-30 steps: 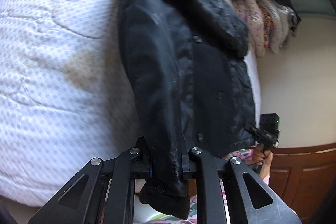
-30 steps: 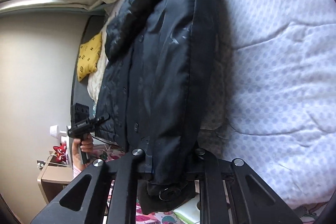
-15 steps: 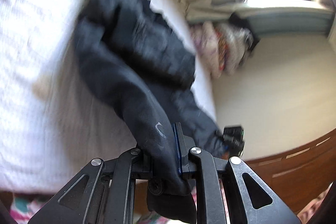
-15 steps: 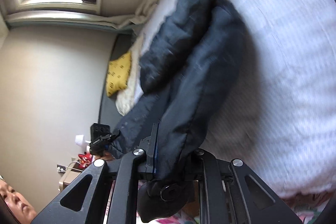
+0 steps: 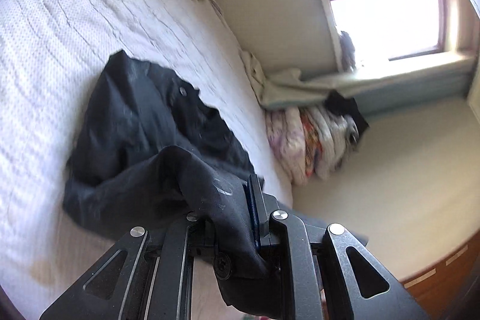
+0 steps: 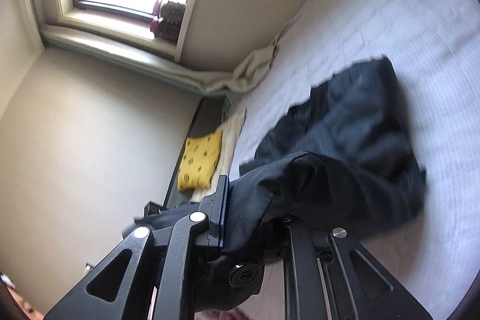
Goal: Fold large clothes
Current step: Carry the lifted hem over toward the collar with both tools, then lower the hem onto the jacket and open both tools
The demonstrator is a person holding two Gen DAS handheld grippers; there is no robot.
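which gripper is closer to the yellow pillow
Left, most likely. The yellow pillow sits on the left gripper's side of the black jacket, while the right gripper grips the jacket's other end, farther from it.

Around the black jacket (image 5: pixel 144 134) the white bed (image 5: pixel 75 44) lies bare on its far and outer sides, open for passing. Beyond the jacket a rumpled cream sheet (image 5: pixel 276 83) lines the wall, with stacked folded clothes (image 5: pixel 312 140) just beside it. A yellow pillow (image 6: pixel 201 161) blocks the bed's end.
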